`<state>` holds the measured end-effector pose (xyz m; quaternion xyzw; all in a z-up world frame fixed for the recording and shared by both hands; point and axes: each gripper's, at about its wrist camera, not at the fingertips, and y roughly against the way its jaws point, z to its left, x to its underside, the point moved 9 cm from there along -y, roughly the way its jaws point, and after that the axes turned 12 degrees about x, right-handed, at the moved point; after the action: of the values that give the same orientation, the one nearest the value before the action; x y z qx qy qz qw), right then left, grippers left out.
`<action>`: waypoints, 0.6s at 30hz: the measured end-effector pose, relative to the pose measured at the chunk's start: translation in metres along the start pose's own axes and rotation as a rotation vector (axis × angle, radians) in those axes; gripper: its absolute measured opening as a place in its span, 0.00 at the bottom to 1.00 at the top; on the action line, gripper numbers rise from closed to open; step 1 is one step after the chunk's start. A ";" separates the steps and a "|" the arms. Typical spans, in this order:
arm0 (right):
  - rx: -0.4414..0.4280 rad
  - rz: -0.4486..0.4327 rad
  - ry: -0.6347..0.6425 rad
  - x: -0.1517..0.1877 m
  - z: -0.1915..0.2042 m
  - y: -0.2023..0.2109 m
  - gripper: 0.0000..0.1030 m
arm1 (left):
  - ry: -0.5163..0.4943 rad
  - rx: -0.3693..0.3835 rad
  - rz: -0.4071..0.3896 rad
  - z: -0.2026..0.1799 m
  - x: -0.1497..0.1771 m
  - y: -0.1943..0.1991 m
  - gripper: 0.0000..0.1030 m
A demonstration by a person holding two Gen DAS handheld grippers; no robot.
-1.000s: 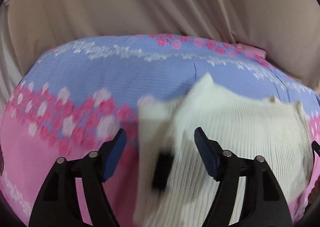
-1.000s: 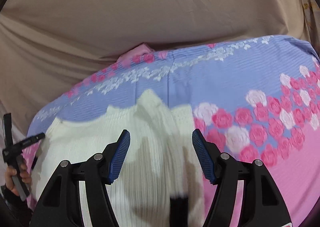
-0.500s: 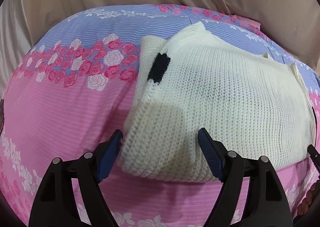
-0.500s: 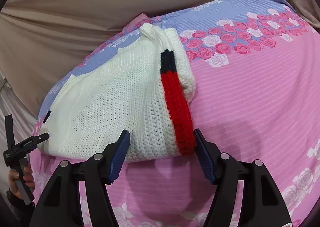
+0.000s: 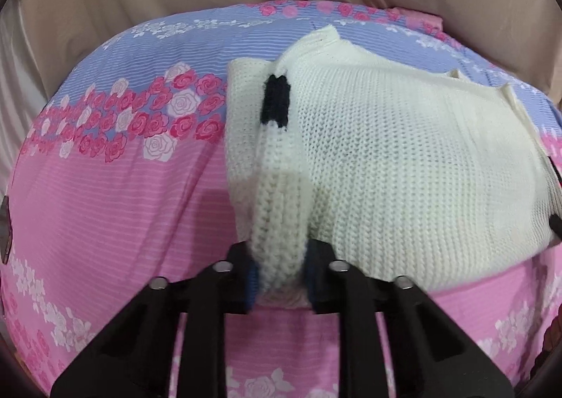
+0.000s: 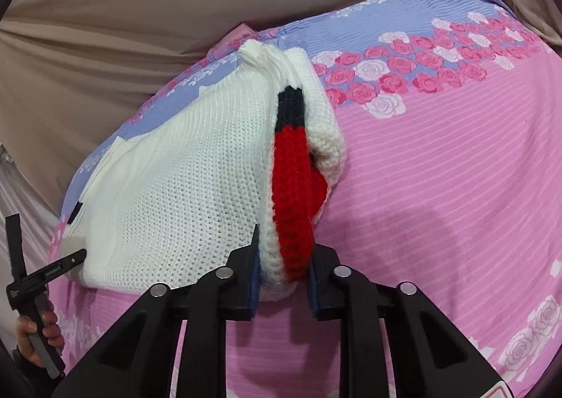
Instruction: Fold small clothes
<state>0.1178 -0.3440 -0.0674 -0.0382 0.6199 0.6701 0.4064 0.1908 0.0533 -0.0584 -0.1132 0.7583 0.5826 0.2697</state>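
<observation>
The sweater [image 5: 404, 166], cream knit and folded, lies on a pink and blue flowered bedsheet [image 5: 105, 194], reaching away from both tongs. The left tongs [image 5: 281, 275] have just been closing and now pinch a bunched fold of its near edge between their blue pads. The right tongs [image 6: 284, 275] have likewise just closed and grip the near edge at the red stripe [image 6: 295, 187], with a black band [image 6: 289, 104] beyond it.
</observation>
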 end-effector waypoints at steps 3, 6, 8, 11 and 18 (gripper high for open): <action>0.015 -0.045 -0.002 -0.011 -0.006 0.028 0.14 | 0.004 0.051 0.009 0.008 0.012 0.024 0.11; 0.026 -0.036 -0.020 -0.008 -0.030 0.059 0.12 | 0.021 0.109 0.072 0.015 0.044 0.041 0.11; 0.064 -0.005 0.004 0.009 -0.043 0.071 0.12 | 0.028 0.133 0.126 0.015 0.070 0.042 0.11; 0.089 0.090 -0.004 0.054 -0.062 0.074 0.13 | 0.079 0.168 0.165 0.015 0.102 0.037 0.12; 0.109 0.041 0.051 0.053 -0.054 0.087 0.32 | 0.080 0.193 -0.105 0.004 0.015 0.088 0.56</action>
<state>0.0062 -0.3557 -0.0397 -0.0202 0.6664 0.6423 0.3782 0.1369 0.0850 0.0052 -0.1495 0.8140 0.4871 0.2788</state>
